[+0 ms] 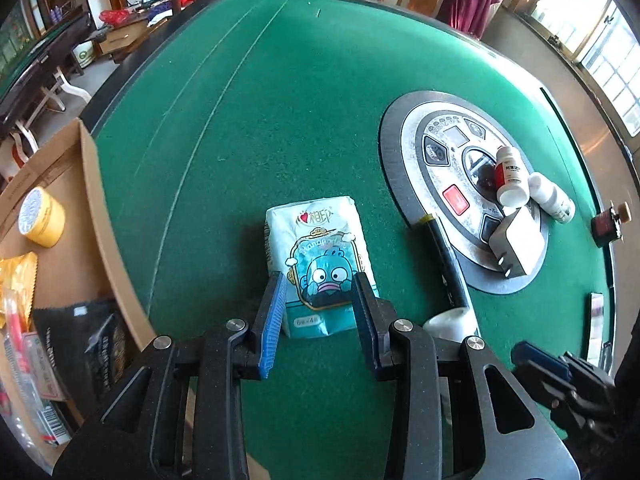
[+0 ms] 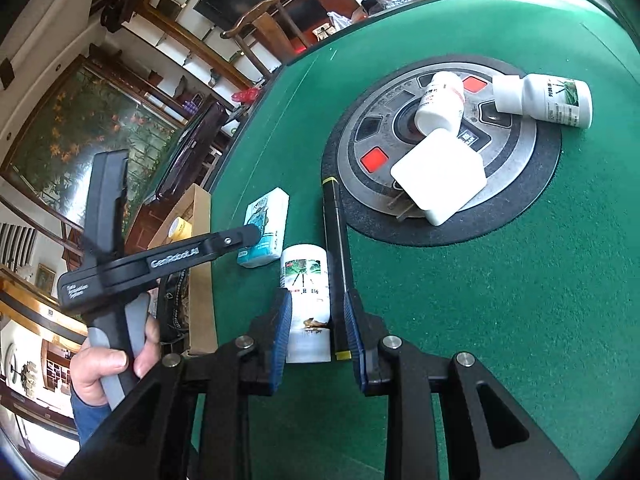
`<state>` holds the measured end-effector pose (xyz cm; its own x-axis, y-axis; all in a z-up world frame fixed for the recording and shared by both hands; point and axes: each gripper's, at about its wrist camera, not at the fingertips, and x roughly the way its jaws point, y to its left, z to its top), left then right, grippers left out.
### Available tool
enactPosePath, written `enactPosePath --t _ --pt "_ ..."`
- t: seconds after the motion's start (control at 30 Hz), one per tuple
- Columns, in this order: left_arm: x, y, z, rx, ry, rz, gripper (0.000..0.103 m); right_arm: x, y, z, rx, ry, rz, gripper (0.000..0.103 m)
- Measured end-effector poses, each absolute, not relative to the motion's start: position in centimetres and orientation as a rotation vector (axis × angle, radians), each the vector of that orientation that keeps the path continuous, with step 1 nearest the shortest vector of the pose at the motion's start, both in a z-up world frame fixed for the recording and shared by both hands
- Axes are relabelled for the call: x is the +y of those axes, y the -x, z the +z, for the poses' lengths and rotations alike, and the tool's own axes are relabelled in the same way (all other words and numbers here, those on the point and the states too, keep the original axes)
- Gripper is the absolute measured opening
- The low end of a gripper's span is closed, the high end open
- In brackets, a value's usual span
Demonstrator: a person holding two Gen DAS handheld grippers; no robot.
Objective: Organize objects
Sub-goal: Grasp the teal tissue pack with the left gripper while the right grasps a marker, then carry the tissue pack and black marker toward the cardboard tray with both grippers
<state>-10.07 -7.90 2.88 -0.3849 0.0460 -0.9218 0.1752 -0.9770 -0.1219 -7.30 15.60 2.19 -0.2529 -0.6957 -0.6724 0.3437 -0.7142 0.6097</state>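
Two grippers are working over the green felt table [image 1: 248, 128]. The tissue pack [image 1: 320, 264], teal w/ a cartoon face, is lying flat on the felt, and the left gripper [image 1: 320, 312] is straddling its near end w/ jaws spread wide; blue pads on either side, whether touching can't be told. In the right wrist view the same pack [image 2: 267, 224] is sitting near the table edge w/ the left gripper [image 2: 250, 236] reaching over it.

The right gripper [image 2: 318, 320] is hanging w/ jaws apart around a white bottle [image 2: 308, 300] lying on its side, cap toward the camera, & a black pen [image 2: 338, 264] lying just beside the bottle. Left pad is close to the bottle, right pad next to the pen; contact unclear.

Further out, on the round control panel [image 2: 356, 152] at table centre, a white charger [image 2: 440, 174] is resting w/ prongs showing, a red-label pill bottle [image 2: 438, 102] is lying next to it, & a green-label bottle [image 2: 548, 98] is lying at the panel rim.

At the left table edge a cardboard box [image 1: 96, 200] is holding a yellow tape roll [image 1: 42, 216] & assorted packets.
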Motion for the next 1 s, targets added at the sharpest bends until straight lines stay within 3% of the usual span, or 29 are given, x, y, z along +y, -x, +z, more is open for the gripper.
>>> enactPosePath --t 0.1,0.17,0.33,0.43,0.47,0.5,0.57,0.93,1.0 --pt "-7.6 10.6 2.7 0.314 -1.705 -2.530 0.038 15.6 7.2 2.2 -0.450 -1.331 -2.015 0.026" --pt "-7.4 11.1 2.5 0.309 -1.702 -2.531 0.054 15.6 7.3 2.1 -0.445 -1.333 -2.016 0.026" --pt "-6.8 12.4 1.3 0.254 -1.707 -2.516 0.059 15.4 7.3 2.0 -0.436 -1.338 -2.031 0.026" --pt "-6.6 11.9 1.0 0.205 -1.667 -2.533 0.057 15.4 7.3 2.1 -0.421 -1.329 -2.053 0.026" --pt "-6.7 11.5 1.0 0.207 -1.652 -2.540 0.050 15.5 7.3 2.2 -0.419 -1.328 -2.060 0.026" --pt "-6.8 11.0 1.1 0.206 -1.637 -2.544 0.050 15.5 7.3 2.1 -0.416 -1.328 -2.067 0.026" --pt "-7.1 9.6 1.3 0.267 -1.637 -2.578 0.048 15.2 7.3 2.1 -0.403 -1.326 -2.083 0.026" --pt "-6.1 1.0 2.1 0.366 -1.626 -2.717 0.048 12.2 8.3 1.6 -0.215 -1.316 -2.156 0.026" --pt "-5.6 0.1 2.0 0.310 -1.604 -2.732 0.048 11.4 8.4 1.2 -0.168 -1.330 -2.160 0.026"
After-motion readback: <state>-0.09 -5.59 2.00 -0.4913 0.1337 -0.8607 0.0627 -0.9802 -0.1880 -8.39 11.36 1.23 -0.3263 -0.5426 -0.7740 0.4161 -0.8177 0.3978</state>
